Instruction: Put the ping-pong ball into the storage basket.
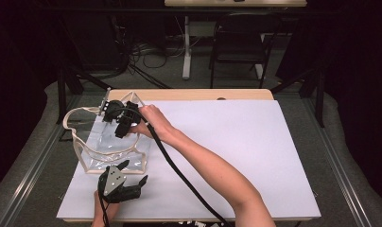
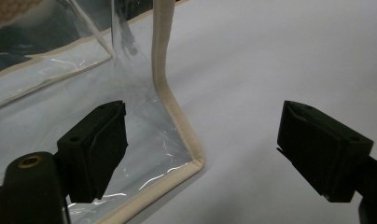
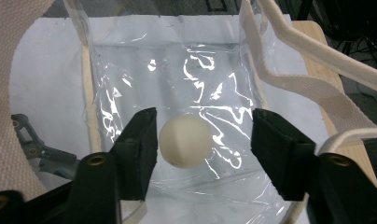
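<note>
One ball [image 3: 185, 141], one clear bag [image 3: 130, 70]

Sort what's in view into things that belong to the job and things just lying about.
In the job: clear bag with cream trim; cream ball inside it; right gripper, jaws apart above the ball; left gripper, open beside the bag's corner.

Lying about: black chair; floor cables.

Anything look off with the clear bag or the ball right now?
Nothing stands out. The clear plastic tote bag with beige trim stands open on the white table sheet, uncrumpled. The cream ball lies inside on its bottom, between the right gripper's open jaws. The left gripper is open at a lower corner.
</note>
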A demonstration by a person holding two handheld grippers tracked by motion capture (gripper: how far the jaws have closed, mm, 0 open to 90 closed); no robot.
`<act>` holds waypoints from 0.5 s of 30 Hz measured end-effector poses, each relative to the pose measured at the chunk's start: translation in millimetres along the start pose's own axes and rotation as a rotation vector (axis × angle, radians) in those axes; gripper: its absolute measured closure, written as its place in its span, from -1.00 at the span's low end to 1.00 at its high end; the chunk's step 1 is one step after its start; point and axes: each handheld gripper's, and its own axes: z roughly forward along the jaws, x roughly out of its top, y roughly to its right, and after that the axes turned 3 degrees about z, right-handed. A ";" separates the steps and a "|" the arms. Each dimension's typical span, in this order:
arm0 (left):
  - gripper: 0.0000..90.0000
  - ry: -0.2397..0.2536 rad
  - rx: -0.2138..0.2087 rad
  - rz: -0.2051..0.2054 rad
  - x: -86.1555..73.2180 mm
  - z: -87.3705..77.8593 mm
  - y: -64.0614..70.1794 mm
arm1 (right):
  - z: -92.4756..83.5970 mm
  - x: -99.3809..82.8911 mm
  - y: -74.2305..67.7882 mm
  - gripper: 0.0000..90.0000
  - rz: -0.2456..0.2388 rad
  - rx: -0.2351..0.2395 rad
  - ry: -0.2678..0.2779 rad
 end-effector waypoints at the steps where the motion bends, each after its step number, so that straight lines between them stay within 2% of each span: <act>1: -0.64 0.000 0.000 0.000 0.0 -0.1 -0.1 | -1.2 -0.4 0.3 -0.17 0.006 0.000 0.004; 5: -0.64 -0.002 0.002 0.002 0.1 -0.3 0.1 | -11.0 -4.4 5.0 -0.26 0.062 0.038 0.059; 7: -0.64 -0.002 0.002 0.001 0.1 -0.3 0.2 | -13.6 -5.8 6.4 -0.31 0.072 0.046 0.072; 8: -0.64 -0.002 0.001 0.002 0.1 -0.1 0.1 | -18.8 -9.2 9.6 -0.40 0.090 0.077 0.094; 9: -0.64 -0.002 0.001 0.003 0.2 0.0 0.1 | -21.4 -11.1 10.7 -0.43 0.099 0.089 0.104; 11: -0.64 -0.002 0.000 0.004 0.3 0.1 0.3 | -26.1 -15.2 12.7 -0.63 0.107 0.098 0.126; 15: -0.64 -0.002 -0.001 0.003 0.4 0.2 0.6 | -34.9 -22.8 15.1 -0.66 0.115 0.110 0.152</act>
